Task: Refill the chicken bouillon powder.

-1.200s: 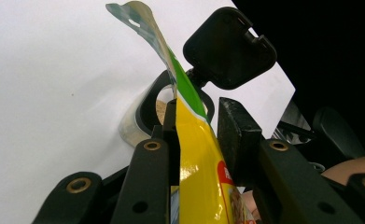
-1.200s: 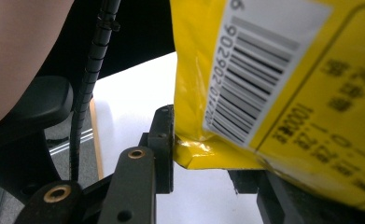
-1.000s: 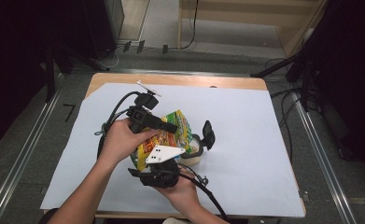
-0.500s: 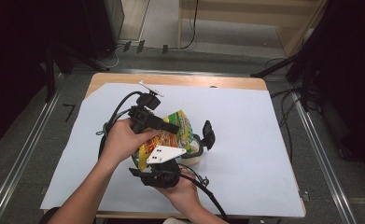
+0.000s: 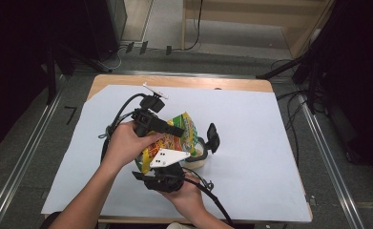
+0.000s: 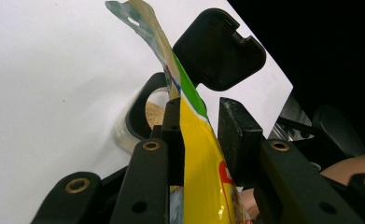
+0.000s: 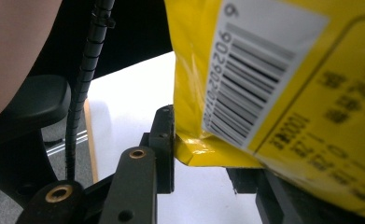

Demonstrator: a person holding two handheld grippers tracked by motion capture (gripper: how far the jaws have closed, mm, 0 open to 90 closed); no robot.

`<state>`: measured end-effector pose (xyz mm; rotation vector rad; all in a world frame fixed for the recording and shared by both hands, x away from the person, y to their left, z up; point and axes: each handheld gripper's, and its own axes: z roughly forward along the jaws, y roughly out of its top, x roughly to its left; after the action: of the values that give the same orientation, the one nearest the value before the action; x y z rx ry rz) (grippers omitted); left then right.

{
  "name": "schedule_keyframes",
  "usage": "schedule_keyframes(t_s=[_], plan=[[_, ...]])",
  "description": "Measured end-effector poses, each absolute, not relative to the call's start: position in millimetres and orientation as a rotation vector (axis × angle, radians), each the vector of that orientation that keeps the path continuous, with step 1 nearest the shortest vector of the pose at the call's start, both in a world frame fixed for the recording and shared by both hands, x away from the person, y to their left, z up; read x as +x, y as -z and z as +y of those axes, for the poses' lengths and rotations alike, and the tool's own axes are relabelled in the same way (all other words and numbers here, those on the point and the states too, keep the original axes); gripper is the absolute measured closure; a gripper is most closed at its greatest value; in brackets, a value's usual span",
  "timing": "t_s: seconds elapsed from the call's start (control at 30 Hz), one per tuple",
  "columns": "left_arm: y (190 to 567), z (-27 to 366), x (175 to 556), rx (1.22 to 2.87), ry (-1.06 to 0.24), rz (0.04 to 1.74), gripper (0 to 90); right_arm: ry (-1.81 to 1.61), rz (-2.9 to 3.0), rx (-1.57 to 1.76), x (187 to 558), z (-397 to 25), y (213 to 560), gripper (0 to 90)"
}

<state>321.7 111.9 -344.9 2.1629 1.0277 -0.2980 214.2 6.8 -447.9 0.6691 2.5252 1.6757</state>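
Two grippers, left gripper (image 6: 196, 135), right gripper (image 7: 208, 154), pinch yellow packet (image 5: 174, 136) over cup (image 5: 201, 160).

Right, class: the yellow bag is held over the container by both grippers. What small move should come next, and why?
Probably tip the yellow bag a little further. The left gripper holds its upper part, the right gripper its bottom corner, and the container below the bag's open end already holds some brownish grains.
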Motion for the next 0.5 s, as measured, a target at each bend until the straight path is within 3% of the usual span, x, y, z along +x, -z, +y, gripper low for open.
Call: schedule_keyframes(t_s=[0.5], plan=[[343.7, 109.3, 319.3, 2.165, 0.295, 1.017, 72.7, -1.678, 2.521, 0.661, 215.5, 6.4, 449.7, 69.5]])
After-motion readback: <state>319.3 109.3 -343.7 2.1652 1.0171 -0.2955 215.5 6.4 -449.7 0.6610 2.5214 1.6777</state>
